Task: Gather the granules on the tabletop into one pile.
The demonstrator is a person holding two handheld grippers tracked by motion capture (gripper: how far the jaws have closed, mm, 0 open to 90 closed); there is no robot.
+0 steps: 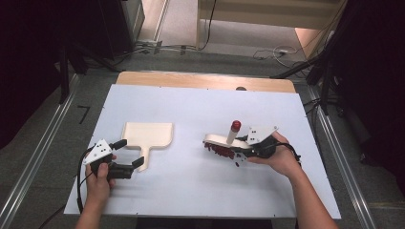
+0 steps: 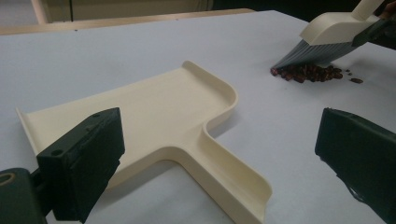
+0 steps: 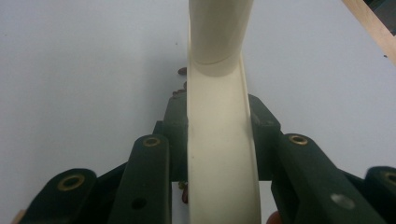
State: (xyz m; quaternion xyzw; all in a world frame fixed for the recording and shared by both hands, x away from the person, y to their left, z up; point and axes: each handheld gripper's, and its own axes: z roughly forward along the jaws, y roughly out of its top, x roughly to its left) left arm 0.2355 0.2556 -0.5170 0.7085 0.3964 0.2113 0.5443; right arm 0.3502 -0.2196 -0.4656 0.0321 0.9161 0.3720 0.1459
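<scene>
A cream dustpan (image 1: 148, 135) (image 2: 154, 116) lies flat on the white tabletop, its handle pointing toward the person. My left gripper (image 1: 130, 152) (image 2: 219, 156) is open, one jaw on each side of that handle and not touching it. My right gripper (image 1: 240, 146) (image 3: 219, 126) is shut on a small cream hand brush (image 1: 218, 140) (image 3: 219, 140) with a red-tipped handle (image 1: 236, 125). The brush (image 2: 334, 32) has its grey bristles down against a heap of dark red beans (image 1: 220, 151) (image 2: 310, 72), to the right of the dustpan. A few stray beans (image 3: 181, 71) lie ahead of the jaws.
The white tabletop (image 1: 191, 191) has a wooden strip (image 1: 205, 80) along its far edge. Metal rails (image 1: 38, 152) run along the floor on both sides. Cables (image 1: 272, 53) trail on the floor beyond the table.
</scene>
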